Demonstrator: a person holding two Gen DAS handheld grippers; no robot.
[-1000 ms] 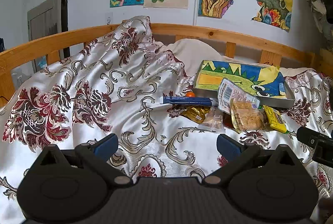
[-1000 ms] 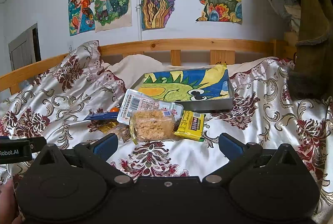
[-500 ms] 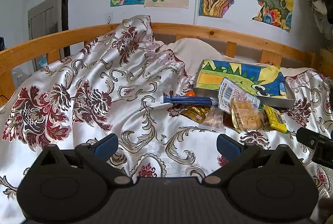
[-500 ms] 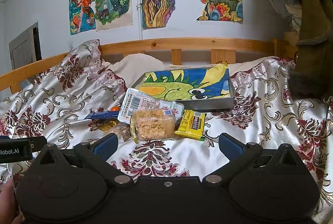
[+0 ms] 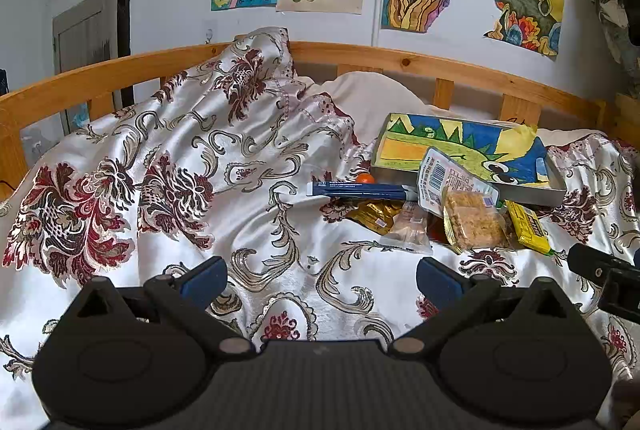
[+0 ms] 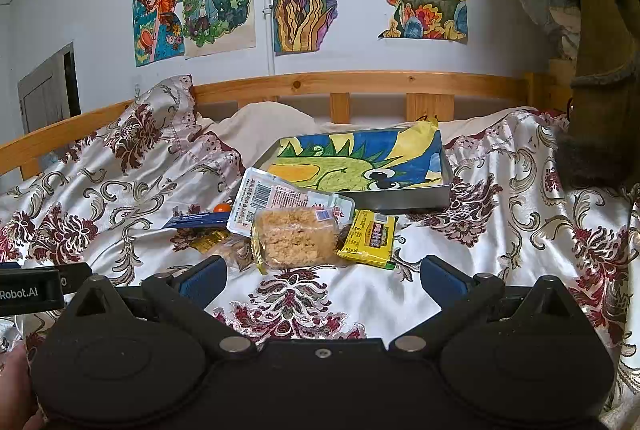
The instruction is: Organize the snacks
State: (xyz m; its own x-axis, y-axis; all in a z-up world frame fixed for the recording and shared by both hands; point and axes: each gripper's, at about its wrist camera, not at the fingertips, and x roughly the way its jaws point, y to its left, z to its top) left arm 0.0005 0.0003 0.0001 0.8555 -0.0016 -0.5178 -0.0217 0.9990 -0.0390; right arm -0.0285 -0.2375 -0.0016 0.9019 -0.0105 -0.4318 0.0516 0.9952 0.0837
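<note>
Nothing had shifted over the last second: both the left gripper (image 5: 318,276) and right gripper (image 6: 320,272) stayed spread and empty above the bedspread (image 5: 248,230). The snacks (image 6: 296,236) lay piled just before the tray (image 6: 400,196), perhaps touching it, so sorting had not begun.

Gold pkt (image 5: 374,215): lying partly under blue stick pkt (image 5: 360,189) & clear wrapper (image 5: 408,228).
Orange ball (image 5: 365,179): peeking out behind blue stick pkt.
White pkt (image 6: 276,204) print: reading too small.
Left gripper body (image 6: 32,288): running off frame edge.
</note>
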